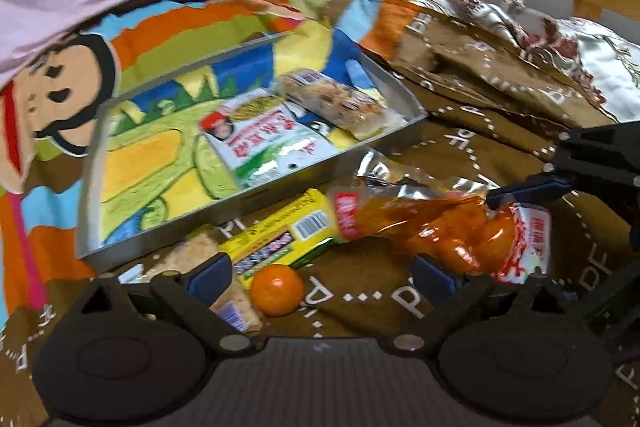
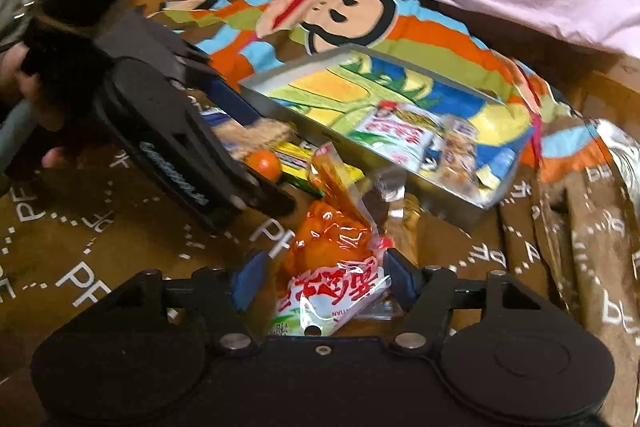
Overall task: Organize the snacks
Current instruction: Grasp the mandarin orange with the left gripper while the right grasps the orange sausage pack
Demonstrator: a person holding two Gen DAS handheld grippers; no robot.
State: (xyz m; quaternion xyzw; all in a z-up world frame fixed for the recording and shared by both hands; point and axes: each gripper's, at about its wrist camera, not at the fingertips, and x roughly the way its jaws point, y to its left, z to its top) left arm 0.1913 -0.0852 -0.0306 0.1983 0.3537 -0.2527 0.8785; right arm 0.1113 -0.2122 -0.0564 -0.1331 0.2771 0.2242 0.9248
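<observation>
The right gripper [image 2: 326, 281], half-closed, straddles the orange packet [image 2: 332, 247]; squeeze its near end firmly. The left gripper [image 1: 322, 277] hangs wide open, empty.

Matt metal tray [image 1: 256, 197], glossy plastic packet [image 2: 336, 239]

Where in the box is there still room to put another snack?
The metal box has bare room in its wide half nearest the monkey blanket; only the picture bottom shows there. The far end is crowded: the white packet and the biscuit packet lie there. Outside, snacks crowd the near wall.
</observation>
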